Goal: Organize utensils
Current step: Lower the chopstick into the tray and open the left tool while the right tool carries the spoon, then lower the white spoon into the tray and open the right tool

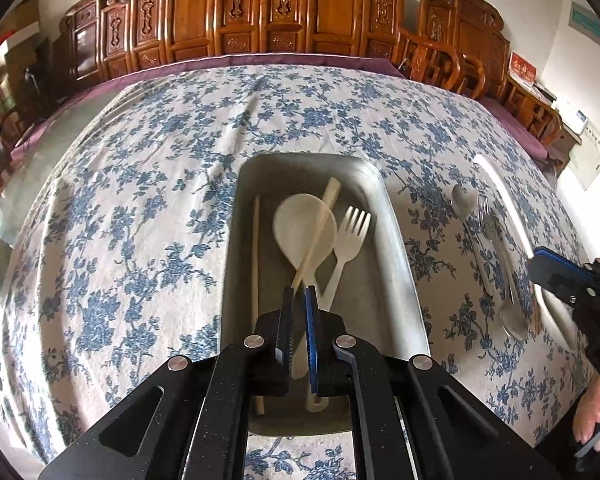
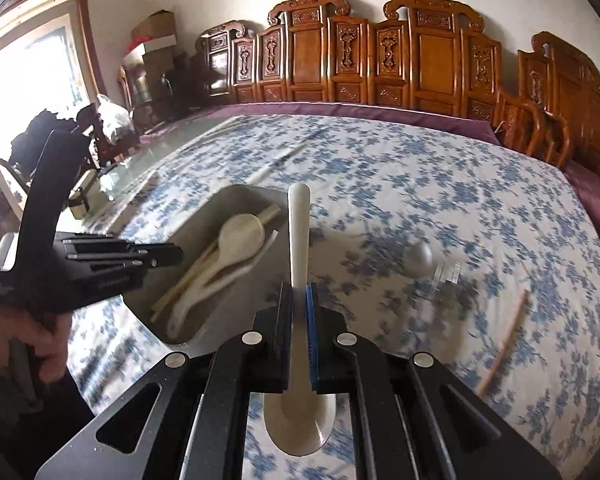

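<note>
Over the rectangular grey metal tray (image 1: 396,216) on the blue-flowered tablecloth (image 1: 140,200), the left gripper (image 1: 300,296) is closed on a pale chopstick (image 1: 316,232) lying across a cream spoon (image 1: 296,220). Right of the tray, the right gripper (image 2: 299,296) clamps a white ceramic spoon (image 2: 299,224) by its handle.

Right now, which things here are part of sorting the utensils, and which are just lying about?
Job: metal tray, white spoon in the right hand-held gripper, chopstick in the left hand-held gripper, metal spoon.
Lying about: carved wooden chairs, cardboard boxes.
</note>
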Demonstrator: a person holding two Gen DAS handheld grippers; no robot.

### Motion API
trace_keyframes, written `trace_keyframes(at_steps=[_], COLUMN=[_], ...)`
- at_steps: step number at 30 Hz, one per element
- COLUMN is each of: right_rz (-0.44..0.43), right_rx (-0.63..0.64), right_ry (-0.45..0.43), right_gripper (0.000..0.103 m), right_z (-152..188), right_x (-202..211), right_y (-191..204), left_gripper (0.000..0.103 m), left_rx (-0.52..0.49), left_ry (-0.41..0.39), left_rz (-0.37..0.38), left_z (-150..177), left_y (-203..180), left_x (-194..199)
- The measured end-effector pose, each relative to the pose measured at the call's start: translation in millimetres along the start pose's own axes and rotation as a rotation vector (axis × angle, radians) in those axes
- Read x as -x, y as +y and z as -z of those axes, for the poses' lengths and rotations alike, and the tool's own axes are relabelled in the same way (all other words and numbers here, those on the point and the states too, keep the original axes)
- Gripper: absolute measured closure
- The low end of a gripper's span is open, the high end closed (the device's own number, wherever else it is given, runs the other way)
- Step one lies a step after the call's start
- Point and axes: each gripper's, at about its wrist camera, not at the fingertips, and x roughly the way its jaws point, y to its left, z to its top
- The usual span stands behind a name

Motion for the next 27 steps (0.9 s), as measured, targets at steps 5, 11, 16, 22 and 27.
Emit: trace_keyframes(at_steps=[5, 11, 16, 22, 27], right_rz=[-0.04, -0.089, -0.108, -0.138, -0.147], right_rx=[-0.013, -0.04, -0.059, -0.096, -0.099], right_ry=[0.009, 0.027, 0.032, 0.049, 0.057], right_gripper=[0.095, 0.095, 0.095, 0.095, 0.095], right_z=[-15.2, -31.5, -39.8, -43.5, -46.7], right_x=[-19.9, -44.4, -57.3, -69.9, -79.7], right_y=[17.7, 36.6, 46.7, 53.9, 63.0], left_gripper=[0.098, 0.098, 0.098, 0.098, 0.098], left_rx=[0.009, 0.015, 0.027, 0.048, 0.07], left_ry=[-0.026, -0.057, -0.072, -0.09, -0.098], left_rz=[-0.018, -0.039, -0.044, -0.063, -0.074], left_z=[-2.6, -6.6, -8.3, -10.0, -10.2], left_y=[10.1, 22.0, 30.4, 43.7, 53.0], left_x=[11.2, 24.1, 32.1, 38.9, 42.6])
